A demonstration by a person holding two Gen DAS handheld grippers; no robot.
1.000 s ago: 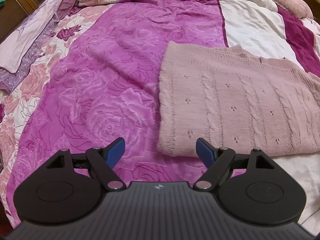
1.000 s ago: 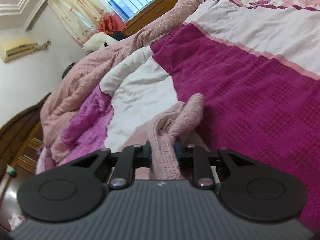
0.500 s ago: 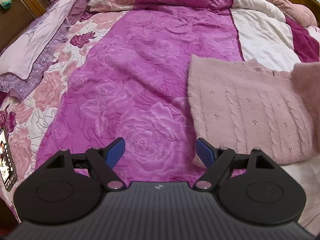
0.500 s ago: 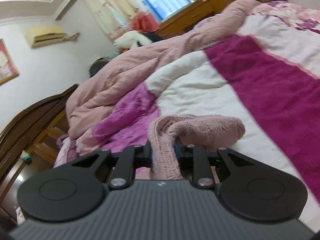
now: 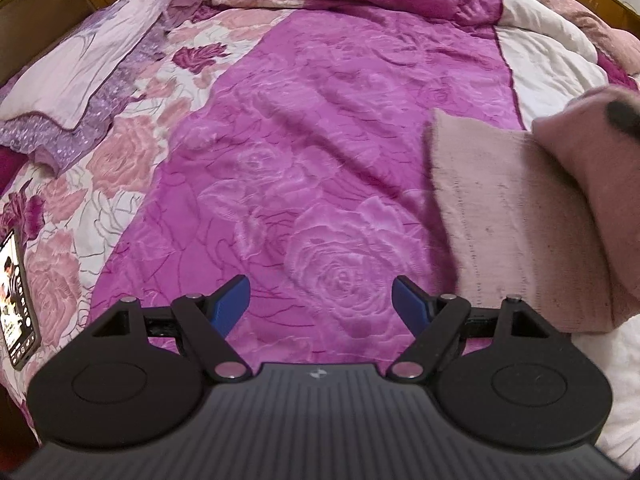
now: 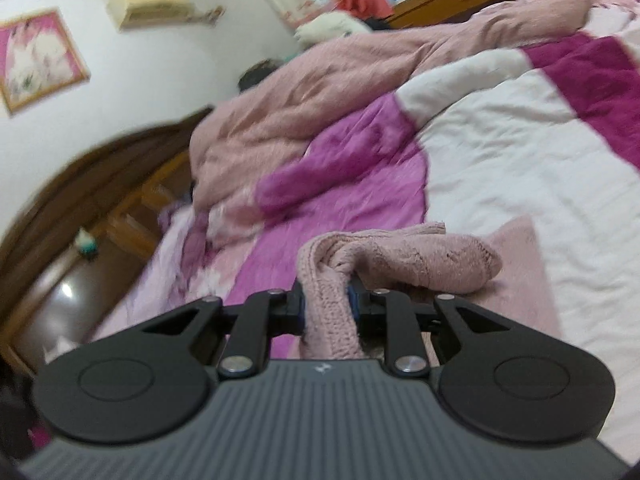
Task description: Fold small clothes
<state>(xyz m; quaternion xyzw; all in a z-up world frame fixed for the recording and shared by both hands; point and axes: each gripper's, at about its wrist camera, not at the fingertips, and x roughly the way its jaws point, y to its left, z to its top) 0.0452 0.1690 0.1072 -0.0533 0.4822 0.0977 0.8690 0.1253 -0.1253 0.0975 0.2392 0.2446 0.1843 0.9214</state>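
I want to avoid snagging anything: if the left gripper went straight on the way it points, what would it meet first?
Probably the magenta rose-patterned bedspread: the open left gripper is angled down at it. The pink knit sweater lies off to the right.

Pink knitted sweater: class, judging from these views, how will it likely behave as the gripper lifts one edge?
Likely floppy: the pink knitted sweater bunches and droops beyond the right gripper clamped on it. Probably grippy, not slippery, given its coarse, open knit. The rest lies flat on the bedspread, so it should drape over, not spring back.

sweater point(image 5: 516, 220) on bedspread point(image 5: 320, 140), right; phone point(image 5: 18, 300) at left edge
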